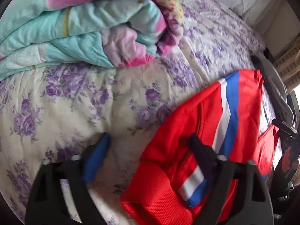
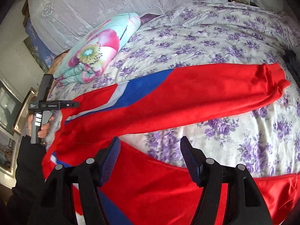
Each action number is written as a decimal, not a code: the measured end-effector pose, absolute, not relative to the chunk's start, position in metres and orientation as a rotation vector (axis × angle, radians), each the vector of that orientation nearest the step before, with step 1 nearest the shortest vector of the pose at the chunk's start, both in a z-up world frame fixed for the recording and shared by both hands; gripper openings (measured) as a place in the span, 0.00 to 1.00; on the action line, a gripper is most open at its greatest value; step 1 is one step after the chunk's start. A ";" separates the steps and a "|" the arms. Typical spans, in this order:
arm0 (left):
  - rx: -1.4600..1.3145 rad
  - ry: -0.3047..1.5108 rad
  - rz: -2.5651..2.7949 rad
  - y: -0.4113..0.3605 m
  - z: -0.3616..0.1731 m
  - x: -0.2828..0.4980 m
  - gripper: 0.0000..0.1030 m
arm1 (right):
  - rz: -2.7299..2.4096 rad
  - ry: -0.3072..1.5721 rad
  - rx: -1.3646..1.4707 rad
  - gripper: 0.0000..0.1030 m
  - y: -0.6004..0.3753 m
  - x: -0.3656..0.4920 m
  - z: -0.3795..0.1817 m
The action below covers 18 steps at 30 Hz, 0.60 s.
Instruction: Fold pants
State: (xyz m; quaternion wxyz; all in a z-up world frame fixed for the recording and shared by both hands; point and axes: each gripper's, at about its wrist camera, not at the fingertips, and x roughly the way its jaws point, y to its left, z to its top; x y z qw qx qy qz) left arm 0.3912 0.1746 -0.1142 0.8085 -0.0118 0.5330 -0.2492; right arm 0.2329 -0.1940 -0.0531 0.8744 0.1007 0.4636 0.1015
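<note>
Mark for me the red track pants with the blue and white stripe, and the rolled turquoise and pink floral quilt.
Red track pants with blue and white stripe (image 2: 187, 101), right wrist view, mid upper leg.
Rolled turquoise and pink floral quilt (image 1: 90, 37), left wrist view, turquoise side.

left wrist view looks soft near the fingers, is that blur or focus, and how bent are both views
Left wrist view: motion smear on the left gripper and nearby red pants; the folded quilt is sharper. Right wrist view: crisp, right gripper ridges readable. Both: strong fisheye bulge in the floral bedsheet, dark corners.

Each view is taken steeply downward from a gripper, close above the bed (image 1: 56, 97). The red pants (image 1: 187, 131) and folded quilt (image 1: 75, 37) are shared.
</note>
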 end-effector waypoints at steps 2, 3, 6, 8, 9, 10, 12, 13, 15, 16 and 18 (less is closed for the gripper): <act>-0.049 1.103 -0.612 0.173 -0.111 0.386 0.20 | 0.197 0.958 0.198 0.65 -0.193 0.235 -0.063; -0.032 1.088 -0.623 0.170 -0.108 0.382 0.18 | 0.194 0.970 0.206 0.65 -0.192 0.237 -0.066; 0.036 1.006 -0.635 0.163 -0.095 0.367 0.18 | 0.272 1.024 0.190 0.65 -0.174 0.257 -0.061; 0.025 0.982 -0.655 0.165 -0.088 0.364 0.18 | 0.366 1.063 0.066 0.69 -0.146 0.284 -0.052; 0.011 0.973 -0.664 0.166 -0.085 0.363 0.18 | 0.404 1.076 -0.012 0.72 -0.131 0.300 -0.049; 0.005 0.964 -0.672 0.168 -0.083 0.361 0.18 | 0.453 1.084 -0.097 0.73 -0.114 0.317 -0.048; 0.007 0.954 -0.676 0.169 -0.080 0.361 0.18 | 0.541 1.065 -0.246 0.73 -0.087 0.343 -0.048; 0.012 0.952 -0.675 0.169 -0.079 0.361 0.18 | 0.583 1.049 -0.315 0.72 -0.075 0.354 -0.049; 0.021 0.951 -0.673 0.171 -0.078 0.359 0.18 | 0.649 1.045 -0.421 0.72 -0.055 0.375 -0.053; 0.023 0.951 -0.673 0.172 -0.077 0.359 0.18 | 0.671 1.050 -0.452 0.72 -0.049 0.385 -0.054; 0.025 0.950 -0.672 0.172 -0.077 0.360 0.18 | 0.721 1.083 -0.479 0.72 -0.042 0.407 -0.061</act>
